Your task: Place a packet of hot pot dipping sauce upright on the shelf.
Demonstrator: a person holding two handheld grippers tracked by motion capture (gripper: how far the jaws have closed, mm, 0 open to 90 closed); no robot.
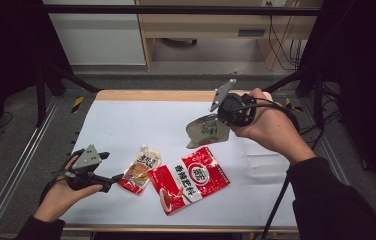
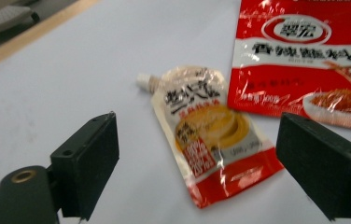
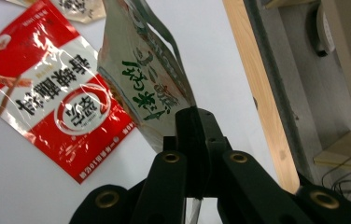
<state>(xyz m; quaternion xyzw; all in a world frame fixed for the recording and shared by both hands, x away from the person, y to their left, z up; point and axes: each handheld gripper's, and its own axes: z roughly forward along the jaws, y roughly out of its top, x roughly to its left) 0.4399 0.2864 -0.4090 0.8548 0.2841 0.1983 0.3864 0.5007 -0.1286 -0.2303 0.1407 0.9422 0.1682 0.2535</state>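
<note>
Right gripper view: right hand-held gripper (image 3: 190,135) pinched tight on the edge of a flat grey-beige foil pouch with green brush lettering (image 3: 145,88), lifted clear of the white counter (image 3: 38,186), probably for carrying off. Characters too stylised to read. High view: left hand-held gripper (image 1: 117,177) low over the counter, jaws spread wide with nothing between them, aimed at a small cream-and-red spouted sauce pouch (image 1: 140,169), seemingly the next pick. Just beside, flat on the counter, a large red-and-white seasoning sachet (image 1: 195,179), printed "香辣蘸料" under a round logo.

Left tool (image 2: 197,154) agape, low; right tool (image 3: 192,135) clamped, raised.
</note>
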